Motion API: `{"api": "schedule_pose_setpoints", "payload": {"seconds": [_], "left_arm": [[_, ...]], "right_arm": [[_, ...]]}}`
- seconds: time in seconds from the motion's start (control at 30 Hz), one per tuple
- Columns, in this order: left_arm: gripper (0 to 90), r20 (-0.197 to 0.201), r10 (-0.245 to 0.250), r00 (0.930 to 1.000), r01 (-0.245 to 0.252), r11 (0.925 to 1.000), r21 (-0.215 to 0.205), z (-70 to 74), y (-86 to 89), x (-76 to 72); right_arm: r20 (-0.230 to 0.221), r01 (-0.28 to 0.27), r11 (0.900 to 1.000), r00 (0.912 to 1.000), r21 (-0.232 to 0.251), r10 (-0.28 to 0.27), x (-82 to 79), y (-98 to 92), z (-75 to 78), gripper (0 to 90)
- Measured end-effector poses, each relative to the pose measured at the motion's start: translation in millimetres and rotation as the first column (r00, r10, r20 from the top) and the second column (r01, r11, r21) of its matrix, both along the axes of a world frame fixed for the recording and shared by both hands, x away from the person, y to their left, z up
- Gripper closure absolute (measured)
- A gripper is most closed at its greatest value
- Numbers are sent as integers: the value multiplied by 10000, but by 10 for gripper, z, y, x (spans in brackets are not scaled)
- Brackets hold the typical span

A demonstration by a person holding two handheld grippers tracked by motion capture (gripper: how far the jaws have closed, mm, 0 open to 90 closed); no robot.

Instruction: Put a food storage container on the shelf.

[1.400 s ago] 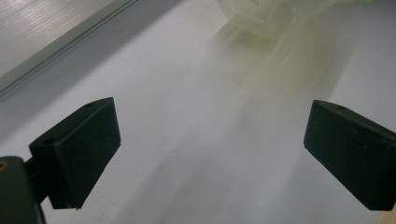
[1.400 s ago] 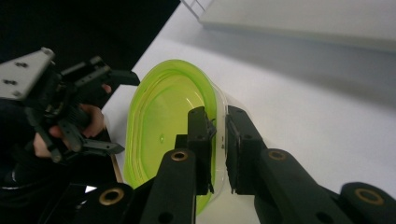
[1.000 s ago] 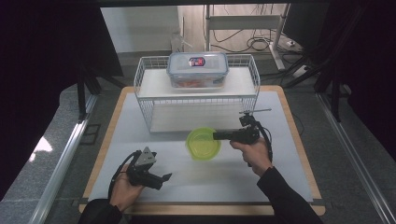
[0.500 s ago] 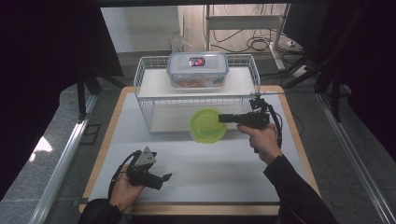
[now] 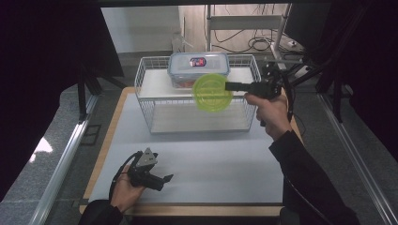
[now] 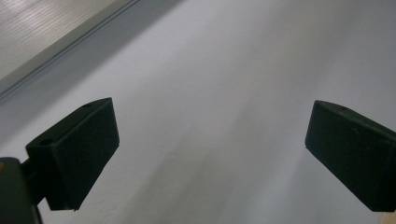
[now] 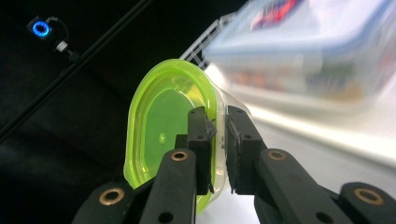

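Jaws first: my right gripper (image 7: 219,140) is clamped on the wall of a lime-green bowl (image 7: 163,135), one pad inside the rim and the other pressed against the outer side, with hardly any gap left between them. In the right gripper view the bowl stands on edge, its open mouth turned to the left of the frame and its rim reaching up toward the centre. In the high view the same green bowl (image 5: 212,92) hangs in the air just right of centre in the upper half of the frame, held out sideways from my right gripper (image 5: 234,86), in front of a white wire rack (image 5: 152,101). On the rack's upper shelf sits a clear lidded container (image 5: 199,66) with a blue-edged lid; the bowl overlaps its lower right corner in the picture, though I think the two are apart, as the right gripper view is too blurred there to be sure. My left gripper (image 5: 162,179) rests low at the lower left of the high view, on the white tabletop (image 5: 216,159), well apart from the bowl. In the left gripper view its two black jaws stand wide apart at the left and right edges of the frame, with only the pale table surface (image 6: 210,93) between them.
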State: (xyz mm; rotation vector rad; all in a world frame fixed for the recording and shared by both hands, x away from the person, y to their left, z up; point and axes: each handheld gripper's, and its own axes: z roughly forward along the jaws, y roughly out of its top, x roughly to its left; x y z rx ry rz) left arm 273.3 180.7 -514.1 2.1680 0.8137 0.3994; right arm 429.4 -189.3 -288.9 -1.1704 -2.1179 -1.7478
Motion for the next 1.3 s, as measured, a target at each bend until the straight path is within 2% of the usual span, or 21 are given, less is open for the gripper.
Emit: {"api": "schedule_pose_setpoints", "payload": {"seconds": [0.23,0.43,0.6,0.8,0.9,1.1,1.3], "left_arm": [[28,16,-35,10000,35,10000,-21,5,1,-1],[29,28,-82,10000,83,9999,-76,9,2,-3],[29,-29,-120,9999,120,9999,-118,6,1,-4],[29,-41,-183,9998,183,9998,-103,1,-4,-3],[29,-20,-239,9997,239,9997,-84,1,-13,-8],[29,-32,-263,9996,263,9996,-71,1,-16,-8],[29,-58,-287,9996,287,9996,-72,-2,-17,-6]], "right_arm": [[357,931,9956,9950,-53,-929,303,111,381,816],[197,1703,9845,9853,-408,-1696,630,308,520,816],[-234,2049,9772,9782,-559,-2065,864,470,524,815],[-814,1994,9762,9751,-858,-2063,1019,638,498,807],[-832,2192,9721,9706,-833,-2259,1053,671,489,790],[-729,2717,9570,9574,-1012,-2795,1120,699,471,736],[-659,2931,9494,9512,-1124,-3014,1171,698,416,702]]}}
